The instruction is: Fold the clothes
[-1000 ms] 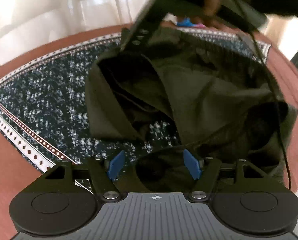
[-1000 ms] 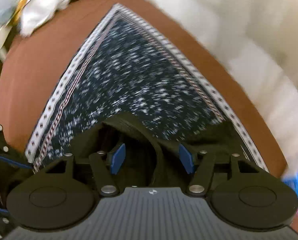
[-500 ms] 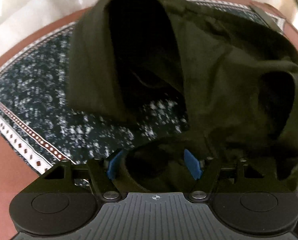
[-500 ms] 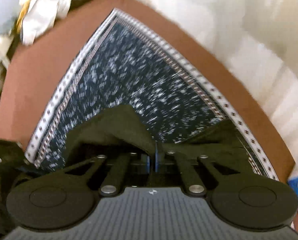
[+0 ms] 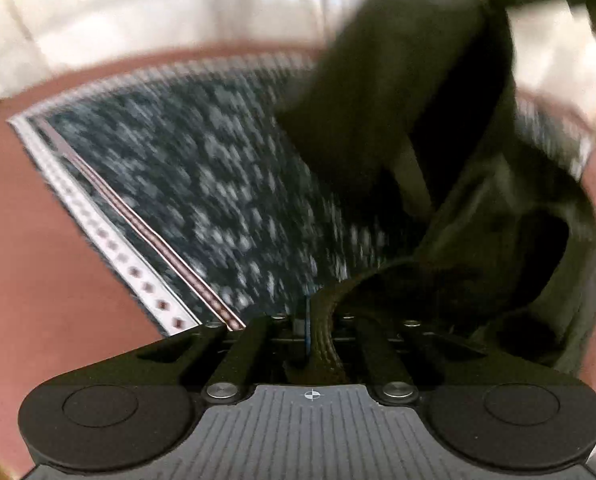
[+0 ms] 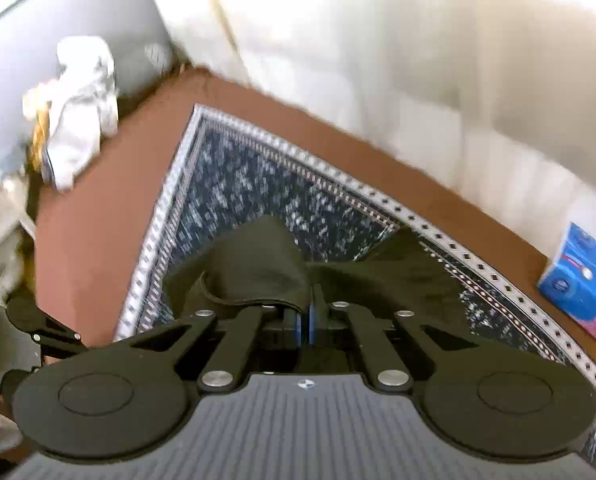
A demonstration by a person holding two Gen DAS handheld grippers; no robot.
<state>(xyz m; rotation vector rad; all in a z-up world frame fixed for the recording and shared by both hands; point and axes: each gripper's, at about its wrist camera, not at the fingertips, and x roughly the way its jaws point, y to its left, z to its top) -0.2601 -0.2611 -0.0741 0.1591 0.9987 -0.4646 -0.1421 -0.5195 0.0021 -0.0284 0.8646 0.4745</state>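
Note:
A dark olive garment point(image 5: 397, 120) hangs lifted and bunched over the blue patterned cloth point(image 5: 198, 184), blurred by motion. My left gripper point(image 5: 311, 320) has its jaws closing, pinched on a ribbed edge of the garment that runs back between the fingers. In the right wrist view the same olive garment point(image 6: 258, 264) folds over the fingers, and my right gripper point(image 6: 305, 320) is shut on its fabric, blue pads together. The garment stretches between the two grippers, above the cloth.
The patterned cloth point(image 6: 258, 184) with a white diamond border covers a brown table point(image 6: 98, 220). A blue tissue box point(image 6: 581, 280) stands at the right edge. Crumpled white cloth point(image 6: 78, 108) lies beyond the far left corner. Pale curtains hang behind.
Both grippers went from open to shut on the olive garment, the right first and the left after. Both then rose, pulling the fabric up off the patterned cloth.

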